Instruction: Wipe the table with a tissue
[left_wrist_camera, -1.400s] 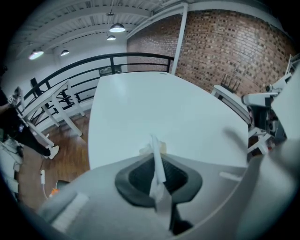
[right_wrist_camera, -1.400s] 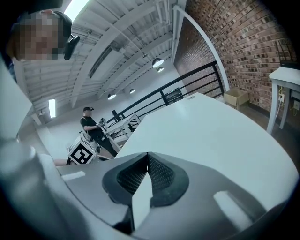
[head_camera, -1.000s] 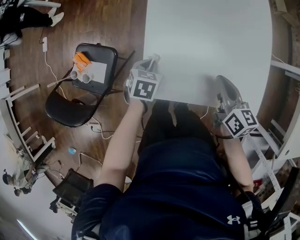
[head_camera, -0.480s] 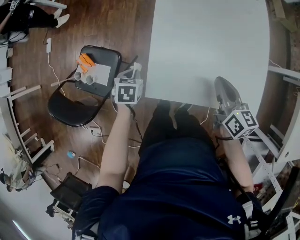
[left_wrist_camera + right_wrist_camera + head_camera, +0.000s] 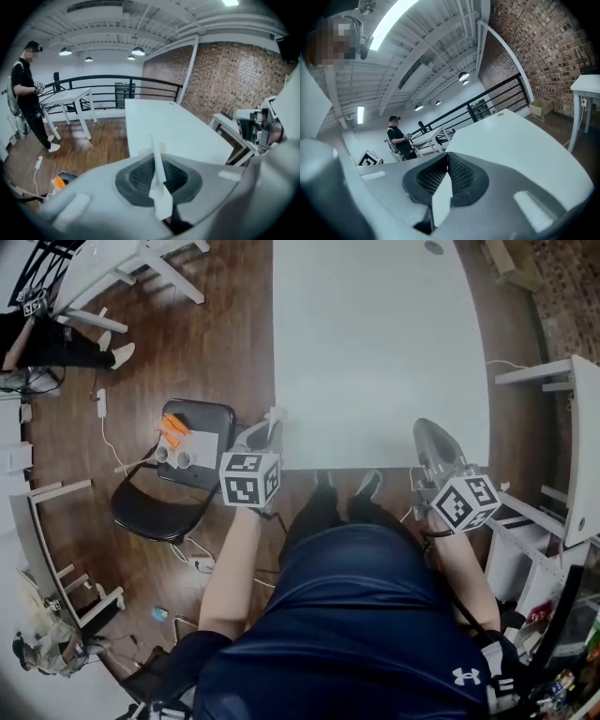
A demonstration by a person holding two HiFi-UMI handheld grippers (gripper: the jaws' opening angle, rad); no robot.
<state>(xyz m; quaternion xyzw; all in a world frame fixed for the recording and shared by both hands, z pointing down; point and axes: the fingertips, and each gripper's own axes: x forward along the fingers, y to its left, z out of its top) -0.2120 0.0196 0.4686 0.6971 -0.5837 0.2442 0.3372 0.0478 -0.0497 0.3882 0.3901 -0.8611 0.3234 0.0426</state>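
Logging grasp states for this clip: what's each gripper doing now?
Left gripper: closed on a thin white tissue.
Right gripper: closed, nothing visible between its jaws.

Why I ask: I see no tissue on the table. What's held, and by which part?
The left gripper pinches a tissue by its middle, ends poking out; the right gripper is shut, empty.

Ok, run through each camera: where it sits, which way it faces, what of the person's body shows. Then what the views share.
Head view: on the person's head, facing steeply down at the white table; shows torso, forearms, left gripper, right gripper.
Left gripper view: on the left gripper, facing along the table; shows only its jaws, shut on a tissue.
Right gripper view: on the right gripper, tilted up toward the ceiling; shows only its shut jaws.
Shared: all see the table; both gripper views catch a bystander.
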